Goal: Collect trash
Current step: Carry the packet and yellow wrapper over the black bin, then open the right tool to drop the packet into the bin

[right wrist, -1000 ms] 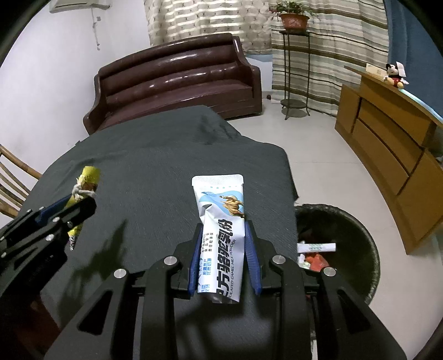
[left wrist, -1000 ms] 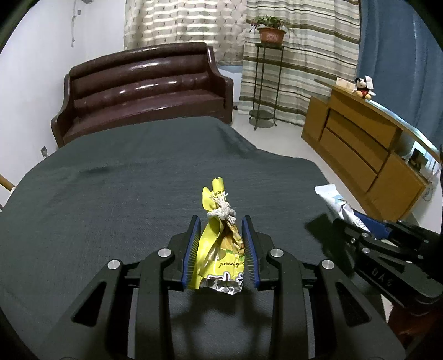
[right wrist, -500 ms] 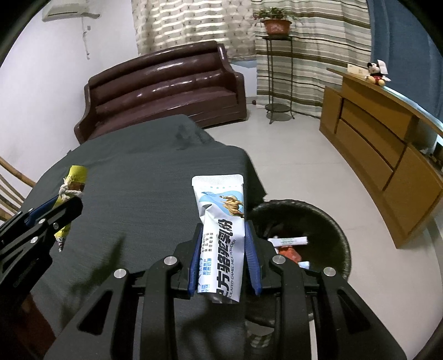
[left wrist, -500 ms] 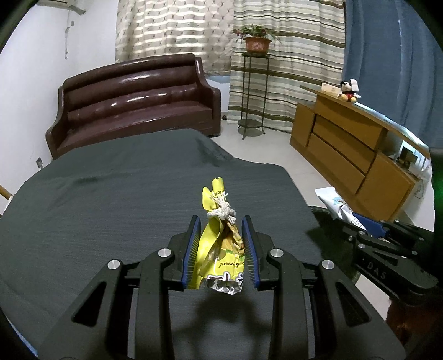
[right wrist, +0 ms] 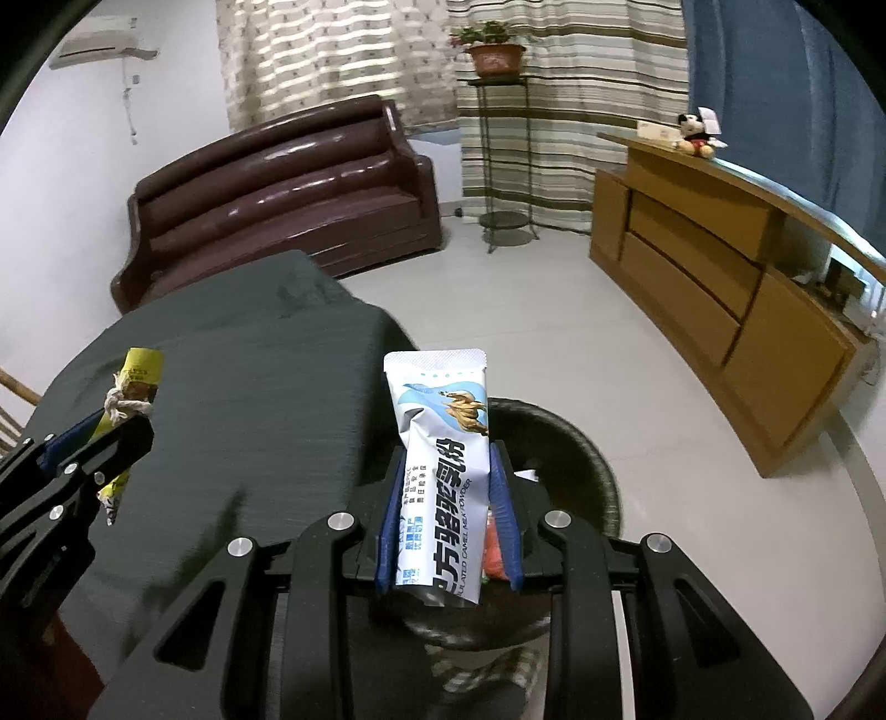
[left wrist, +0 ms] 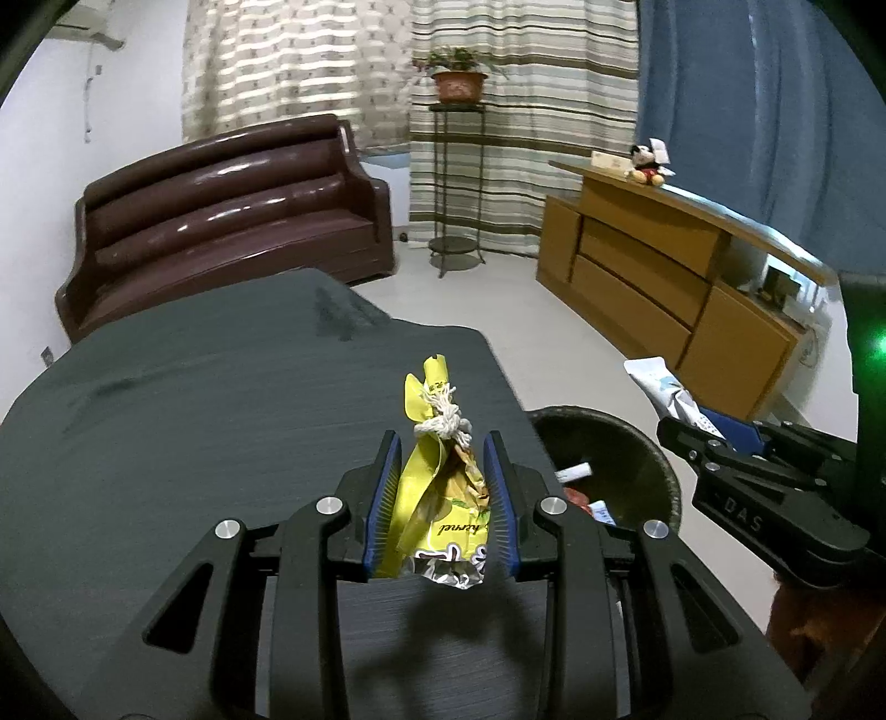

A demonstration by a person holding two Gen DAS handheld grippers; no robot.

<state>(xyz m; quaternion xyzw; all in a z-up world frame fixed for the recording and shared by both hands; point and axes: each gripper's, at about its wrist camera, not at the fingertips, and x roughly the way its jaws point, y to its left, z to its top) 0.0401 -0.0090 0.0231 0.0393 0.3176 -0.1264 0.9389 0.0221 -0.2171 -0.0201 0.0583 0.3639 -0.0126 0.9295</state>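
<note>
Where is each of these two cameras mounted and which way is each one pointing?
Left wrist view: sits on the left tool, looks down along its fingers over the dark table toward the sofa; that tool grips a yellow wrapper, and the right tool shows at the right edge.
Right wrist view: sits on the right tool, looks over the trash bin; it grips a white packet, and the left tool shows at the left edge.
Shared: table, sofa, bin, wooden cabinet, potted plant.
</note>
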